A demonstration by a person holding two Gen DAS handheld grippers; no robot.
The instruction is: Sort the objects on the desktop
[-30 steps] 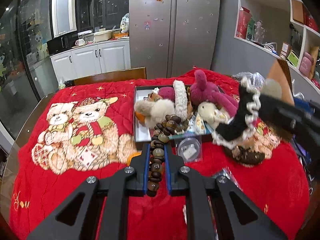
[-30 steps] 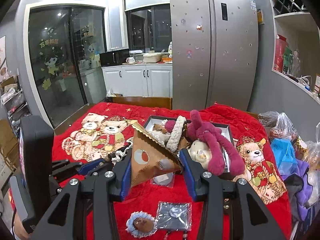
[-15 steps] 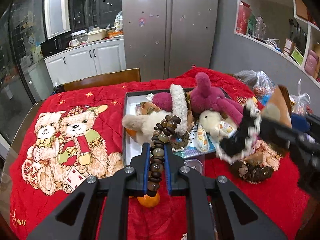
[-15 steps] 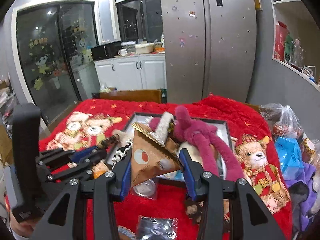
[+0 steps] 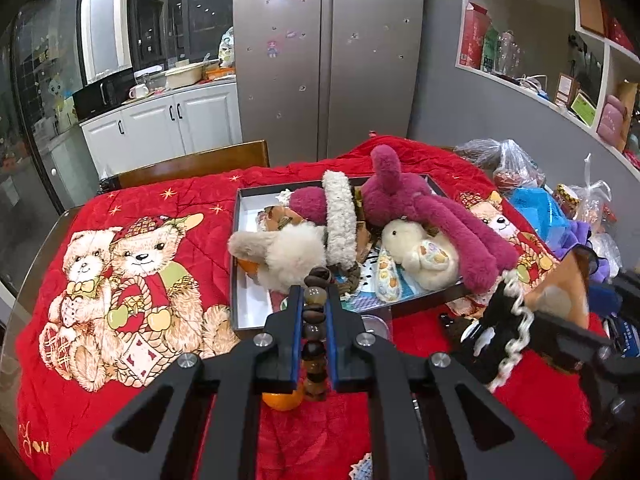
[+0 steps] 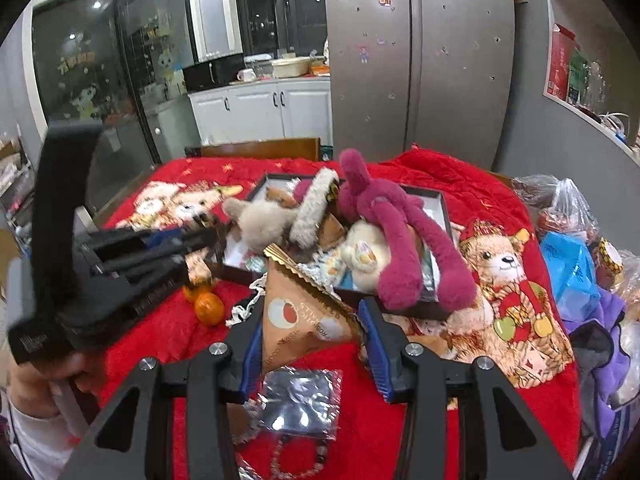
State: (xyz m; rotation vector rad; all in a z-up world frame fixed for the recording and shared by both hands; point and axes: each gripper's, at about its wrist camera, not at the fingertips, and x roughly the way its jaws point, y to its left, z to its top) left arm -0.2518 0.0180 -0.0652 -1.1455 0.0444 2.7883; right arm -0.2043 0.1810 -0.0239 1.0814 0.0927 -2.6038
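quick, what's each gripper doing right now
Left gripper: shut on the bead bracelet.
Right gripper: shut on the brown triangular packet.

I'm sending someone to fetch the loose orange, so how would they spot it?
On the red teddy-bear blanket, look just outside the near left corner of the dark shallow box of plush toys. Two small round orange fruits lie there; the nearer one is fully visible, smooth and glossy among fuzzy toys.

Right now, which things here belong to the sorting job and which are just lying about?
In the job:
- bead bracelet, in the left tongs
- brown triangular packet, in the right tongs
- tray of plush toys
- oranges on the red blanket

Lying about:
- plastic bags
- fridge
- wall shelves
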